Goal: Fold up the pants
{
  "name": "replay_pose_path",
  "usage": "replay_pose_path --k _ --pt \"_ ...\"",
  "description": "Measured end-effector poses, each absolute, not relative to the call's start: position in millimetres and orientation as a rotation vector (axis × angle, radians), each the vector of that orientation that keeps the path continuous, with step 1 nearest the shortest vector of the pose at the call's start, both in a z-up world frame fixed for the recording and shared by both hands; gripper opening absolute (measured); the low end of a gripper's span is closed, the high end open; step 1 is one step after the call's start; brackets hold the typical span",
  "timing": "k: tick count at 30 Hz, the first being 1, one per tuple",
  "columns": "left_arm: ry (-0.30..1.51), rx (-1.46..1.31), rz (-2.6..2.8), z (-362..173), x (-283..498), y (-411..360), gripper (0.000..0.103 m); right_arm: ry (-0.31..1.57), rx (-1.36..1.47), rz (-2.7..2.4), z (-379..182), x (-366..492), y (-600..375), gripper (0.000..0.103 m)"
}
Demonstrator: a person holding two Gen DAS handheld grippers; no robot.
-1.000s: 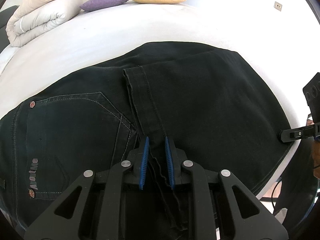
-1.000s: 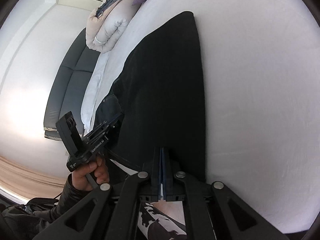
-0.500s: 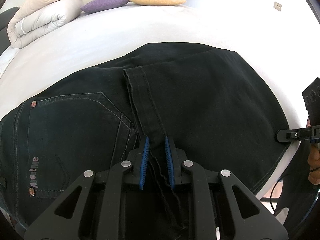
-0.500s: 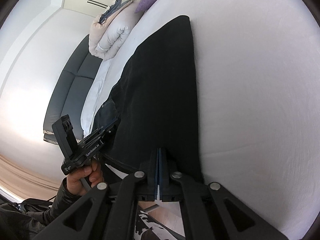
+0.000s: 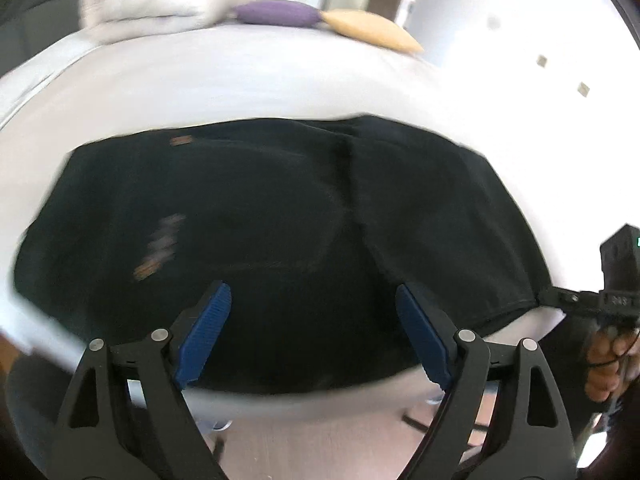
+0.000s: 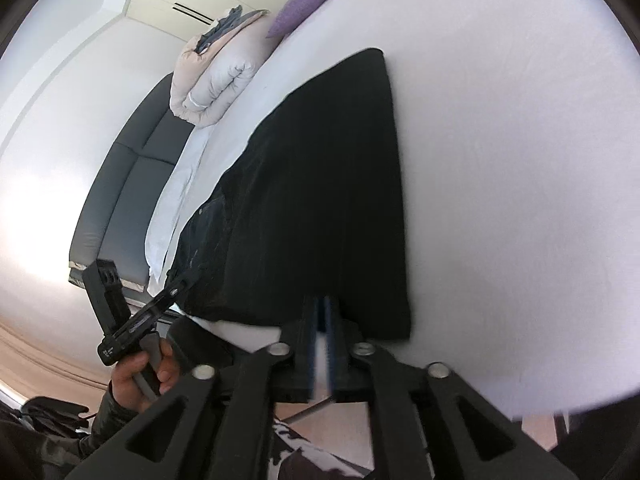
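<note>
Support: a bed point(image 5: 280, 80) with a white sheet, filling most of both views.
On it, near edge: black pants point(image 5: 280, 220), lying flat and folded.
On it, far end: a folded cream duvet point(image 6: 216, 76), a purple cushion point(image 5: 276, 12) and what looks like an orange cushion point(image 5: 372, 34) touching it, blurred.

left claw point(image 5: 308, 330) spread wide; right claw point(image 6: 320, 344) nearly closed.
</note>
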State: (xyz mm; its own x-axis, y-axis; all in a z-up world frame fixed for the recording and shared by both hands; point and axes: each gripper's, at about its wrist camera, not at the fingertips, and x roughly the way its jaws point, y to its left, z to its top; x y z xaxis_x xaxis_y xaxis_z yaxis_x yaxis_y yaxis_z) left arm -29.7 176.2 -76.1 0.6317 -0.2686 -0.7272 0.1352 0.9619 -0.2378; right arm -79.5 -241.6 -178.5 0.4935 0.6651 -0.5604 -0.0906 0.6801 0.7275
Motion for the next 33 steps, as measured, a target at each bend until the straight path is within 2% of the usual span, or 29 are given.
replay_pose_path --k 1,2,12,18,32,33 --pt "0.852 -0.2 -0.225 -73.5 -35.8 186.4 0.084 0.937 0.695 0.519 -173.0 -84.6 -239.2 0.04" --pt "0.833 -0.268 -0.201 -70.1 -46.5 205.0 0.084 0.922 0.686 0.532 -167.3 -87.6 -236.1 0.044" --pt "0.771 -0.89 -0.1 -114.0 -75.5 323.3 0.085 0.89 0.685 0.702 -132.4 -43.5 -182.7 0.045" --pt "0.764 -1.075 -0.136 -142.7 -62.7 343.0 0.084 0.94 0.669 0.743 -138.8 -10.7 -152.4 0.044" --pt "0.651 -1.278 -0.187 -157.9 -53.5 381.1 0.087 0.982 0.713 0.798 -143.8 33.7 -120.6 0.039" --pt "0.644 -1.286 -0.19 -158.8 -51.6 384.5 0.084 0.984 0.711 0.799 -143.3 36.0 -118.5 0.039"
